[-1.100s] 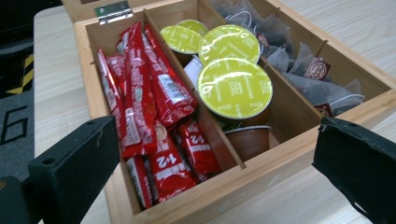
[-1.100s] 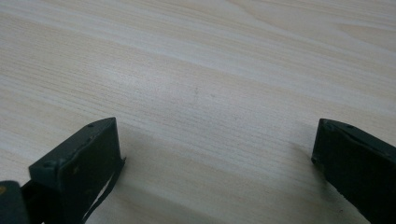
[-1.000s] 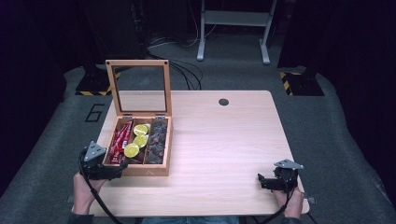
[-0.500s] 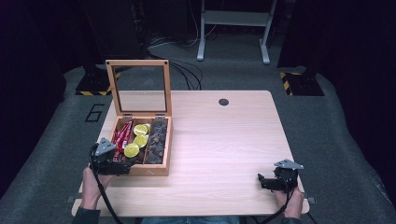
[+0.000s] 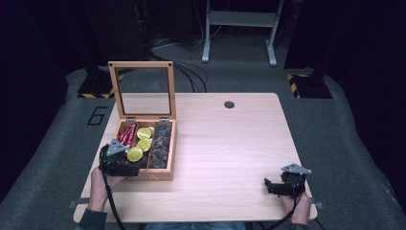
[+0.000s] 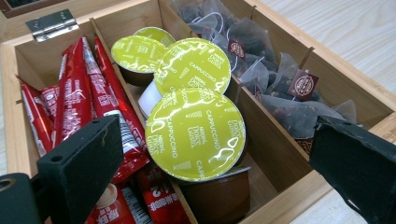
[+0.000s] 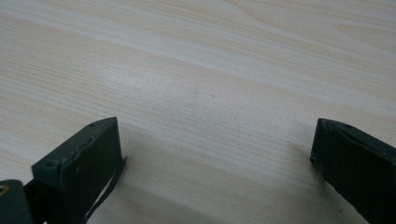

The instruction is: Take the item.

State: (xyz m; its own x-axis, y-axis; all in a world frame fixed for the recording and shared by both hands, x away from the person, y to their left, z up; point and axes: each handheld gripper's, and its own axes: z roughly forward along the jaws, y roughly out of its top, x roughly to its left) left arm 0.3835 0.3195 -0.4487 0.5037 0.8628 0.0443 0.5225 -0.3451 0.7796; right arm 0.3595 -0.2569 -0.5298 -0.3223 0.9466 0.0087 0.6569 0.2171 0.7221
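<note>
Left gripper view puts my wide-open left tool [image 6: 205, 168] over a cappuccino capsule [image 6: 195, 134]; I judge closing comes next, while my right tool [image 7: 215, 158] rests open.

Left gripper [image 6: 210, 154], jaws spread wide, is held forward by the left hand [image 5: 103, 184]; right gripper [image 7: 215, 163], jaws equally apart, sits low in the right hand [image 5: 298, 210].
</note>
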